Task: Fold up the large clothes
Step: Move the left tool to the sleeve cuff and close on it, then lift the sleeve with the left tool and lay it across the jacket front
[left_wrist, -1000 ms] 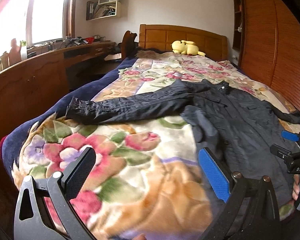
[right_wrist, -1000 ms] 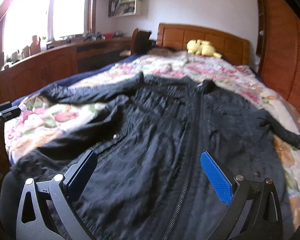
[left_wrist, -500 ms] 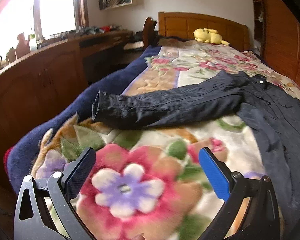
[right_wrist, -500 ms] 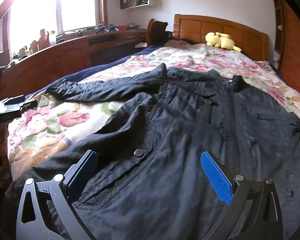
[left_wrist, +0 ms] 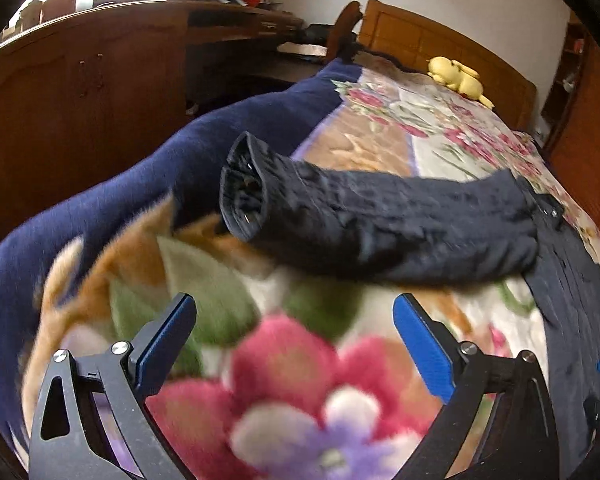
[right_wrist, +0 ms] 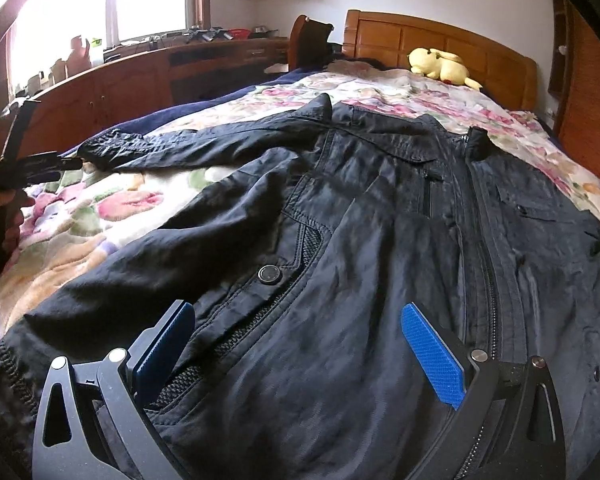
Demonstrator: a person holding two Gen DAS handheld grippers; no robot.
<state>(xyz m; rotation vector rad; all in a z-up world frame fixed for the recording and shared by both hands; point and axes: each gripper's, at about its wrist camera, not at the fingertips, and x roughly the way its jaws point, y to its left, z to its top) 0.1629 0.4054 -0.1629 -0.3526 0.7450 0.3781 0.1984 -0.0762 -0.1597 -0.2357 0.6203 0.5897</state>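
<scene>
A black jacket point(right_wrist: 380, 220) lies spread front-up on a floral bedspread point(right_wrist: 112, 204), collar toward the headboard, zip closed. Its left sleeve point(left_wrist: 380, 224) stretches out sideways, with the open cuff point(left_wrist: 244, 192) pointing toward the bed's left edge. My left gripper point(left_wrist: 294, 332) hovers open just short of that sleeve, over the blanket, with nothing between its blue pads. My right gripper point(right_wrist: 296, 344) is open low over the jacket's lower front near a snap button point(right_wrist: 270, 274). The left gripper point(right_wrist: 40, 164) also shows at the far left in the right wrist view, held by a hand.
A yellow plush toy point(right_wrist: 440, 66) lies by the wooden headboard point(right_wrist: 440, 40). A long wooden desk and cabinets point(left_wrist: 80, 88) run along the left of the bed, with a chair point(right_wrist: 310, 40) near the head. A wooden wardrobe point(right_wrist: 592, 92) stands on the right.
My left gripper has swung left and forward from the jacket's hem to the sleeve cuff. My right gripper has moved forward and lower over the jacket front. Both have stayed open.
</scene>
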